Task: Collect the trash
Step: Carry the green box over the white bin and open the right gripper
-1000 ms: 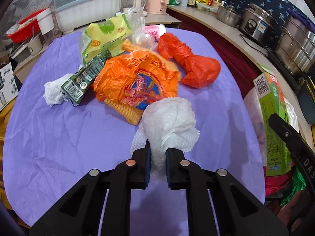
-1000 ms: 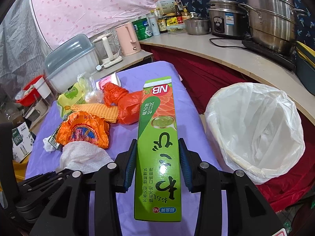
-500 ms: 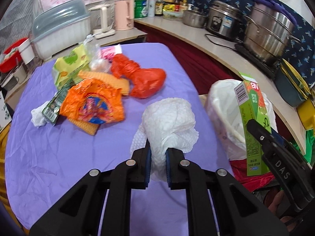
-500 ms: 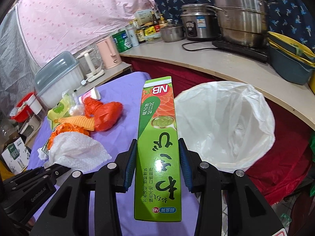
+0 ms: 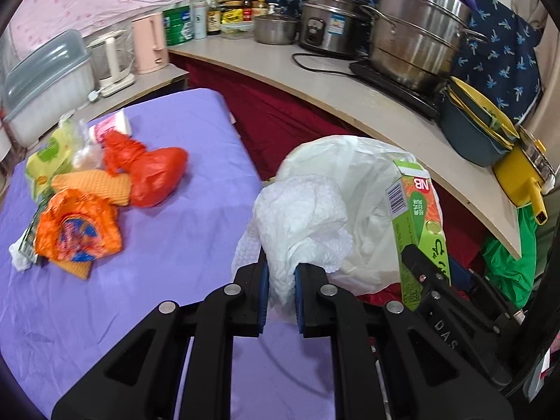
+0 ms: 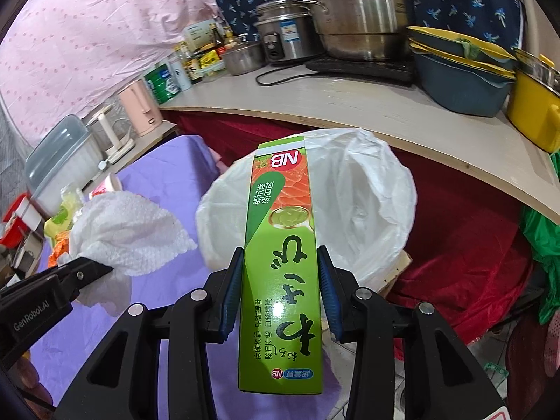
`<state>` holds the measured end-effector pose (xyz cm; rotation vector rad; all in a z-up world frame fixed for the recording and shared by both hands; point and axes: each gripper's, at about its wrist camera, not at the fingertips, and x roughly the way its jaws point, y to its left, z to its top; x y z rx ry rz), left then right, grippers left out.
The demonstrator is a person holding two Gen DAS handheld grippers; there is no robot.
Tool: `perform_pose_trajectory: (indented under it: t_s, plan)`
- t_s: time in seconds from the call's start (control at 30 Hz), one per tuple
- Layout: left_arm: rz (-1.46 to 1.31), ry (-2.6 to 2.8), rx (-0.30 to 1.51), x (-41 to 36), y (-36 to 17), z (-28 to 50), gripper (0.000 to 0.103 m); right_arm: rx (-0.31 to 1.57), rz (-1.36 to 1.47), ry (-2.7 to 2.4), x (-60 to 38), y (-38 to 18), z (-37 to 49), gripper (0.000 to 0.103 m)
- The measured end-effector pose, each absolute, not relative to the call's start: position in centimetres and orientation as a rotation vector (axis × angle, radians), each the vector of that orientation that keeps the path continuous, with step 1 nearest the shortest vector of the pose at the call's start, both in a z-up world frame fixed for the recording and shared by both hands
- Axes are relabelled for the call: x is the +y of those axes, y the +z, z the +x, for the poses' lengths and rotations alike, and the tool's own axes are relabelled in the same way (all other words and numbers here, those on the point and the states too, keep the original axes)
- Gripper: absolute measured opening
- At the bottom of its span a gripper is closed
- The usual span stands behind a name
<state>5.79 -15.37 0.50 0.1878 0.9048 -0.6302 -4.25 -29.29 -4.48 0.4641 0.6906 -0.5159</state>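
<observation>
The left gripper (image 5: 280, 288) pinches a crumpled paper towel (image 5: 301, 220) and the right gripper (image 6: 280, 292) clamps a green carton (image 6: 280, 252), both carried off the counter's (image 5: 105, 297) edge over the white-lined bin (image 6: 378, 189) for dropping.

Both grippers, left gripper (image 5: 280, 292) and right gripper (image 6: 280, 292), are black, with blue ribbed pads (image 6: 231, 294), silver screws (image 5: 231, 289) behind them, and white lettering (image 6: 29, 316) along the side.

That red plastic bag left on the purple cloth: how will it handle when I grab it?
The red plastic bag looks crumpled and puffed, so it is probably floppy and light and will likely collapse between the pads. Its glossy film may slip, so a bunched fold seems the safer hold. It touches the orange waffle-textured piece, which might get dragged along.
</observation>
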Motion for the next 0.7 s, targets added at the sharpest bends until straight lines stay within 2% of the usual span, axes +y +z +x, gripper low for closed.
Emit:
perform_pose_trajectory:
  t_s: [0.53, 0.63, 0.67, 0.7]
  plan:
    - [0.233, -0.739, 0.924, -22.7, -1.8, 8.2, 0.014, 0.723, 0.515, -0.596, -34.9, -6.3, -3.1, 0.039]
    - [0.233, -0.736, 0.931, -23.1, -2.3, 8.6, 0.021, 0.727, 0.530, -0.598, -35.2, -6.5, -2.8, 0.040]
    - [0.236, -0.732, 0.923, -23.1, -2.3, 8.6, 0.030, 0.723, 0.531, -0.602, -35.2, -6.5, -2.8, 0.041]
    - [0.240, -0.725, 0.916, -23.1, -2.3, 8.6, 0.044, 0.722, 0.531, -0.605, -35.3, -6.4, -2.7, 0.044]
